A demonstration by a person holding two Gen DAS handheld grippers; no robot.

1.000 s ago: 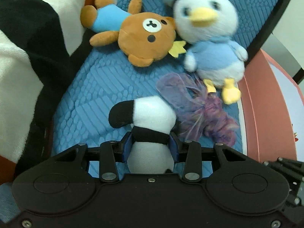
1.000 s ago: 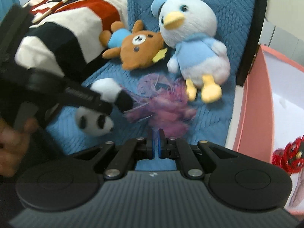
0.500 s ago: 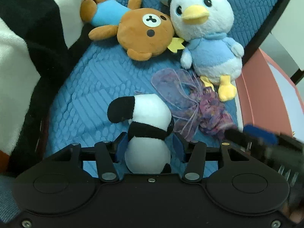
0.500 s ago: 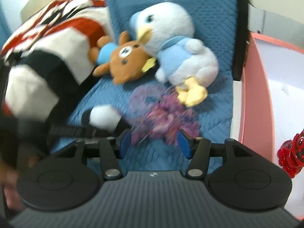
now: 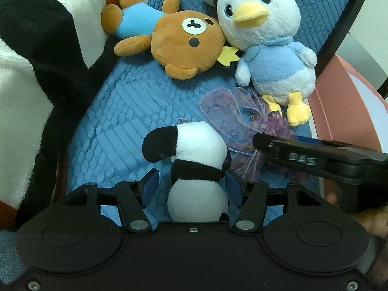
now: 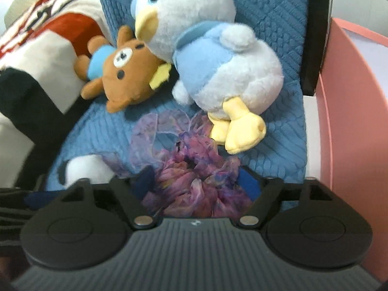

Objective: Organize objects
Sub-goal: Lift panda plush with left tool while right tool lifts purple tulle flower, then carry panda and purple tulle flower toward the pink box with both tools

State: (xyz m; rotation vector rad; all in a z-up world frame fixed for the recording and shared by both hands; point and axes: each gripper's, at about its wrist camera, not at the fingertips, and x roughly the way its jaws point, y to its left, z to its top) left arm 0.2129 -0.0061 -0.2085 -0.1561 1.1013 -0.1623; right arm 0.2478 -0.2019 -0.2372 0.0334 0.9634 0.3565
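Observation:
A small panda plush lies on the blue textured seat cushion, between the blue pads of my left gripper, which stands open with gaps on both sides. A purple gauzy fabric bundle lies beside it, between the open pads of my right gripper; the bundle also shows in the left wrist view. Behind them lie a brown bear plush and a white-and-blue duck plush. The panda shows partly in the right wrist view.
A black, white and red blanket is piled at the left. A pink box stands at the right of the cushion. The chair's dark frame runs along the cushion's right edge.
My left gripper has opened and released the panda, which rests on the cushion. My right gripper has opened and moved forward around the purple bundle.

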